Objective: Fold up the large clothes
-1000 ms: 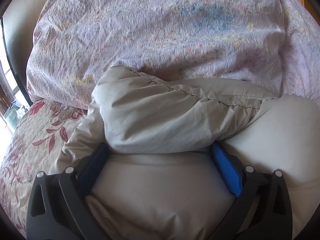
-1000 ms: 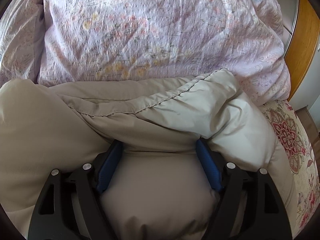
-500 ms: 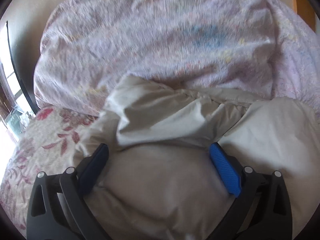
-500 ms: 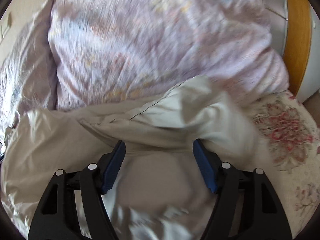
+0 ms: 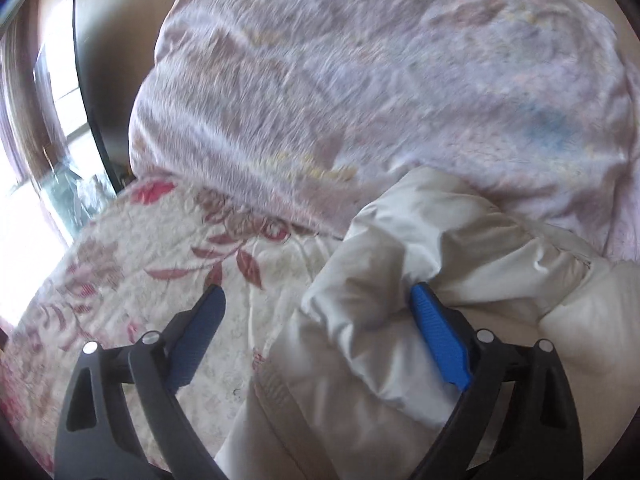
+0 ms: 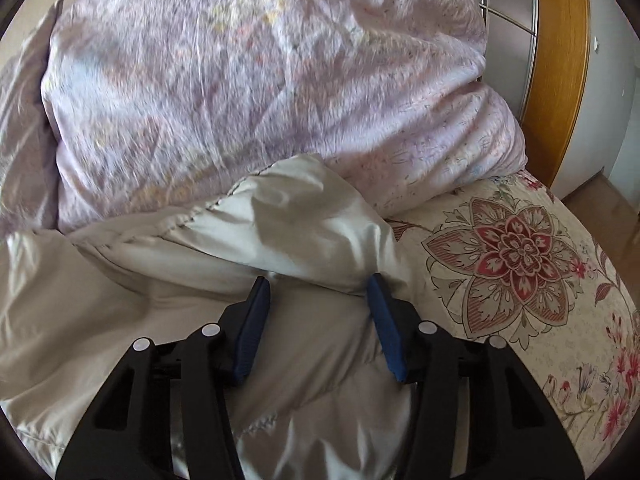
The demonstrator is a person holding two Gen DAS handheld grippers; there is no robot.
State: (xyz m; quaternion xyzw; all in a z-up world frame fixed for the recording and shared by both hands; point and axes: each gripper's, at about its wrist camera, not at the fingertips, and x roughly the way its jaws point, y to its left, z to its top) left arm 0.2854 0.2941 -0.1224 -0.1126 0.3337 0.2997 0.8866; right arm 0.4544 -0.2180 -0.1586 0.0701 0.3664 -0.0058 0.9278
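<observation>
Our left gripper (image 5: 316, 304) and right gripper (image 6: 318, 292), both unclamped and closing, straddle the bunched beige jacket (image 6: 304, 216); folding barely begun.

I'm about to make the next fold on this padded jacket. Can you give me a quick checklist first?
1. Right gripper over the jacket: ok, jaws closing, fabric between them.
2. Right grip firm: cannot tell.
3. Left gripper on the jacket: not ok, jaws closing, but only one pad is at the fabric; the other hangs over the bedspread.
4. Room ahead: not ok, the duvet lies against the jacket.
5. Jacket flat: not ok, bunched.
</observation>
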